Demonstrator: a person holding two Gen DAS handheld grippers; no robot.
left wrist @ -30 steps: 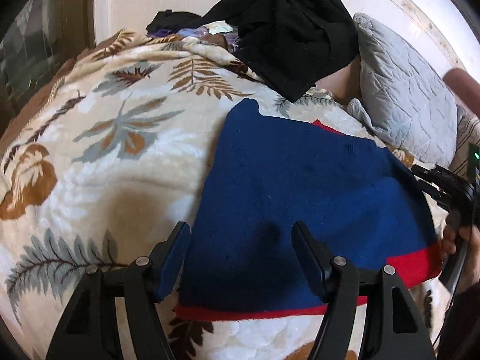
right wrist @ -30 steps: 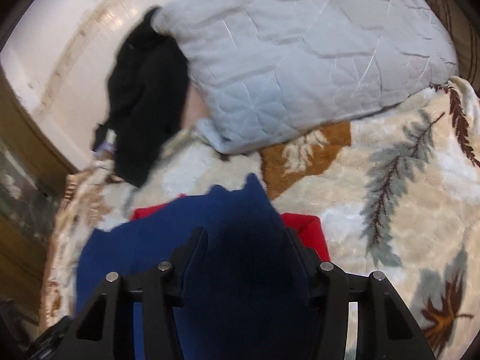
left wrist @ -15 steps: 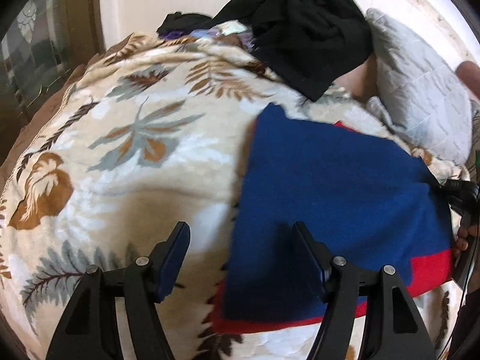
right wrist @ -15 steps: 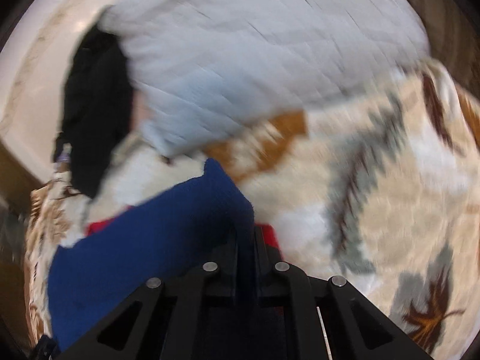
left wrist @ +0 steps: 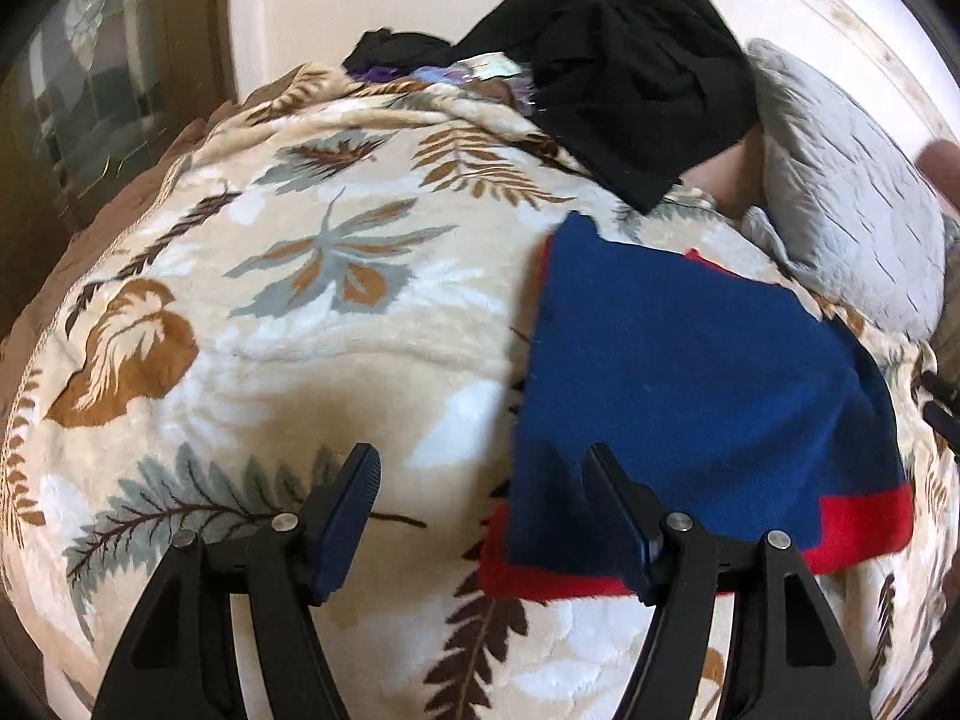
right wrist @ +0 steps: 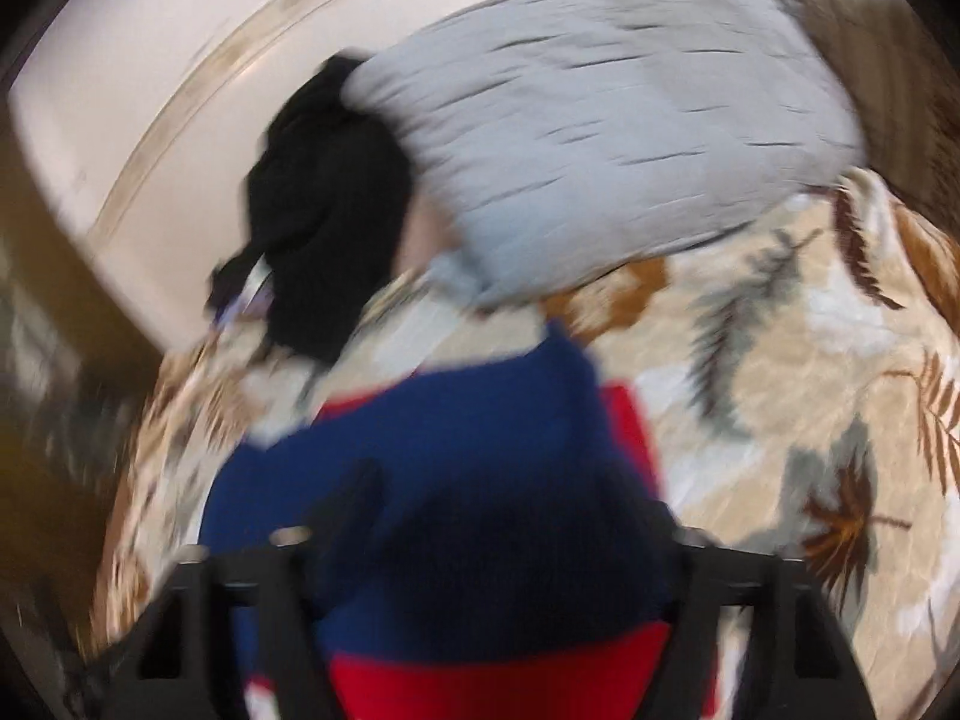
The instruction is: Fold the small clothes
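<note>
Half a second ago the right gripper (right wrist: 510,516) was shut on a fold of the blue and red garment (left wrist: 690,372); now its jaws stand wide apart again, with the cloth lying below and between them. The right wrist view is strongly blurred, so I cannot tell if a finger touches the fabric. In the left wrist view the garment has slid from the centre toward 3 o'clock, and the left gripper (left wrist: 480,516) now hangs mostly over bare blanket. Its jaws are open as before and hold nothing; only the right-hand finger (left wrist: 618,516) overlaps the near left corner of the cloth.

I judge from this that one fold is just finished and released. The garment lies flat as a blue panel with a red band along its near edge and at the near right corner, and a small red strip shows at its far edge. So a lower layer looks out under the upper one. It probably needs one more fold, or a smoothing, before it counts as done.

The surface is a thick, soft blanket (left wrist: 336,324) with a cream ground and brown and grey leaf prints. I think a flat cloth will sink a little in it, so edges can be hard to pinch.

Farther out, at 12 o'clock in the left wrist view, a pile of black clothes (left wrist: 630,72) lies against a pale wall. At 2 o'clock rests a grey quilted pillow (left wrist: 840,180). At 10 o'clock stands dark wooden furniture, not clear.
</note>
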